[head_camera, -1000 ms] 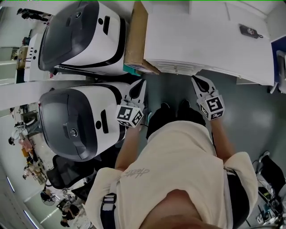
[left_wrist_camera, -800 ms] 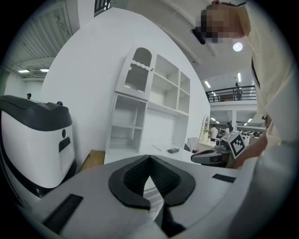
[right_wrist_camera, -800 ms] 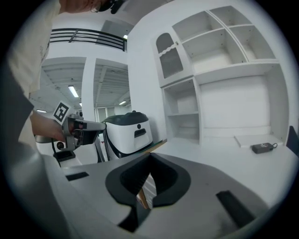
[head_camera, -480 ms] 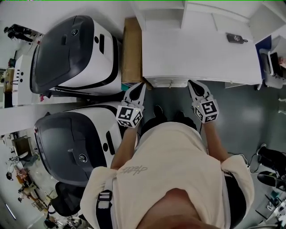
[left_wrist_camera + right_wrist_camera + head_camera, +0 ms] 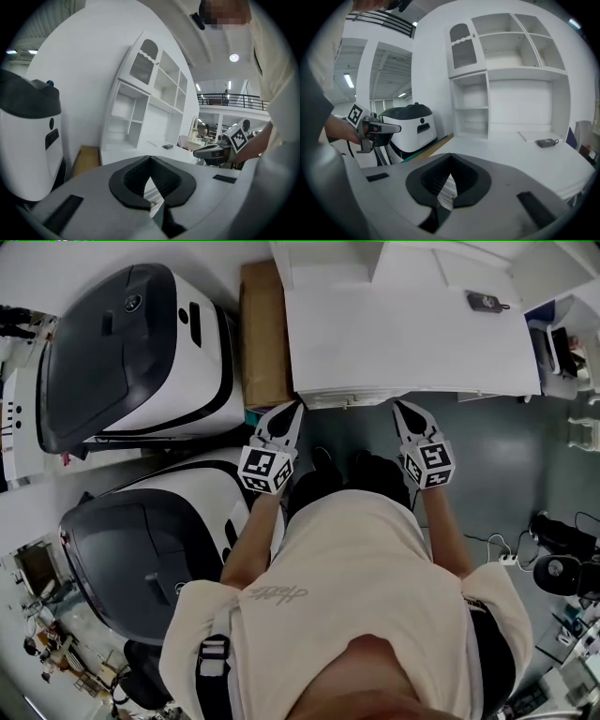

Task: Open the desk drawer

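The left gripper (image 5: 296,409) and the right gripper (image 5: 400,410) both have their jaws closed with nothing between them. Their tips are near the front edge of the white desk (image 5: 403,334), where the drawer (image 5: 349,399) sits shut between them. The script print on the shirt (image 5: 366,568) is too small to read, and the marker cubes (image 5: 266,470) carry only coded squares.

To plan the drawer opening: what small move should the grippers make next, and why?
Probably open the fingers of the right gripper and ease it to the front edge of the desk: it and the left gripper hover near that edge, shut and empty.
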Demonstrator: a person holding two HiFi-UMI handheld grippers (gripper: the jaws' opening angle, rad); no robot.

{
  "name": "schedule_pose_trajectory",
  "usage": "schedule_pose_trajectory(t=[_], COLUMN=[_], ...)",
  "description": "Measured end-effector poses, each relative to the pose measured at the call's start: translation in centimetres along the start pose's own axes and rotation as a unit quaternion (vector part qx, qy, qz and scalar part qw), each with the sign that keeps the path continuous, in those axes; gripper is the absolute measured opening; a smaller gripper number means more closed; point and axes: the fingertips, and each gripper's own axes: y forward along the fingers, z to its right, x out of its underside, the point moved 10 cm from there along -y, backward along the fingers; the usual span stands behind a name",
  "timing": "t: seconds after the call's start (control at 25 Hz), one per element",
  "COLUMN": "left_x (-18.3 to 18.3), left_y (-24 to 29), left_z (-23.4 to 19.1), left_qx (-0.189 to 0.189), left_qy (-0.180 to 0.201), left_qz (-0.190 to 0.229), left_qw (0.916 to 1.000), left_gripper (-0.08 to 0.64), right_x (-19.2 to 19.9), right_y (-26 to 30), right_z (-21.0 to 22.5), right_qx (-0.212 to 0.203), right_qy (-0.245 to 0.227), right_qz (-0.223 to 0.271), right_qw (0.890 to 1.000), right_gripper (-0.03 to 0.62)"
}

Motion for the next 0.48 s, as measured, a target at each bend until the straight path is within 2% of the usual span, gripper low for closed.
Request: schedule_pose_trajectory(t=[0.16, 0.32, 0.48], left_x=[1.5, 3.7, 5.4], left_y=[1.6, 2.3, 3.5], left_z=[-0.9, -0.6, -0.5], left_qx=[0.003, -0.014, -0.018], left_qy=[0.001, -0.012, -0.020], left_qz=[-0.019, -0.046, -0.077], left_qw=[0.9998, 0.9988, 0.9967], left_gripper=[0.000, 0.000, 0.000], right_x=[1.5, 3.4, 5.8], right_y=[1.7, 2.8, 4.9], right_z=[-0.7, -0.6, 0.5], right_qx=[-0.018, -0.046, -0.054], right_qy=[-0.003, 0.004, 0.006], right_qz=[-0.033, -0.061, -0.085], right_qw=[0.999, 0.997, 0.995], right_gripper=[-0.006, -0.006, -0.006])
